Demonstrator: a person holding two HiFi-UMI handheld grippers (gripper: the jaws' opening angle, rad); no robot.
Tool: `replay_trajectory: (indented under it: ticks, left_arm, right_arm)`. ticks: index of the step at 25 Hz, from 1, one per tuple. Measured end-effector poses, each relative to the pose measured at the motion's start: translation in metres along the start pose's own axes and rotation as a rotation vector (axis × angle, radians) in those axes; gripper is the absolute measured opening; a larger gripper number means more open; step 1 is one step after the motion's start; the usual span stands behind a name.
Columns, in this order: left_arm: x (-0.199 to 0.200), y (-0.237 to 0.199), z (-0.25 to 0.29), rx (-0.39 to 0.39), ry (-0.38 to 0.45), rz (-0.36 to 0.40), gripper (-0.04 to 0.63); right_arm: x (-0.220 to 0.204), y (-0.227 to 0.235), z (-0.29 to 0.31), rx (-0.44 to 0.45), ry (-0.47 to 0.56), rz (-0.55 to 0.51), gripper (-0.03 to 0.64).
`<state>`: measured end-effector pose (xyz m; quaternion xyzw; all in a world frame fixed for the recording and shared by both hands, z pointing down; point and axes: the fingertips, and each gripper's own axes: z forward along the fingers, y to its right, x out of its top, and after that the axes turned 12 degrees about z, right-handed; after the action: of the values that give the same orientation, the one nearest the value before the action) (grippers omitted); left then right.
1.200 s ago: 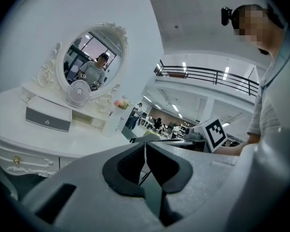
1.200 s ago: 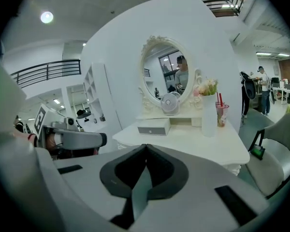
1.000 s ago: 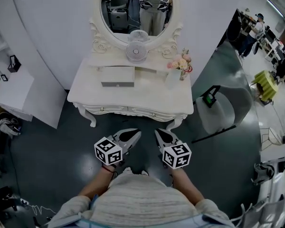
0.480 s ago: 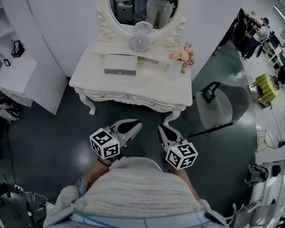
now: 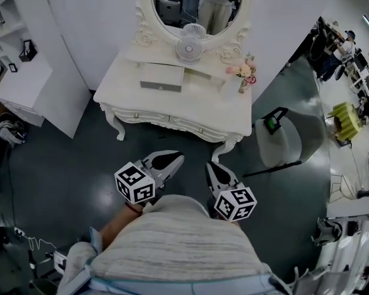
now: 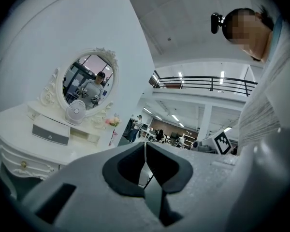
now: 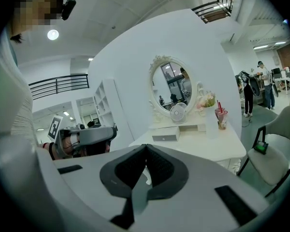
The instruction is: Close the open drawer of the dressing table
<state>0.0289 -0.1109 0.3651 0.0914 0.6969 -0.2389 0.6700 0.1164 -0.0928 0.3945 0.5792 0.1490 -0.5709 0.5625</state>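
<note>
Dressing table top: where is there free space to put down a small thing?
The front strip of the tabletop, between the open drawer and the front edge, is bare. So is the patch between drawer and flower vase. The back, around the fan, is crowded.

The head view's top edge is cutting off the upper part of the mirror (image 5: 200,2), and the reflection in it is showing too small to read. The person's sweater (image 5: 178,244) is covering the hand behind the right gripper (image 5: 214,169) and most of the hand behind the left gripper (image 5: 172,160). The counter (image 5: 197,106) is hiding its own rear legs, and the inside of the open drawer (image 5: 162,78) is showing too small to make out.
</note>
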Motion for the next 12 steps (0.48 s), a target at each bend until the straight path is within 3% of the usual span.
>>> replay_trajectory:
  ticks: [12]
  left_arm:
    - [0.0014,-0.0018,-0.0029,-0.004,-0.012,-0.005,0.023]
  right_arm:
    - [0.004,-0.0067,0.0042,0.004,-0.008,-0.016,0.009]
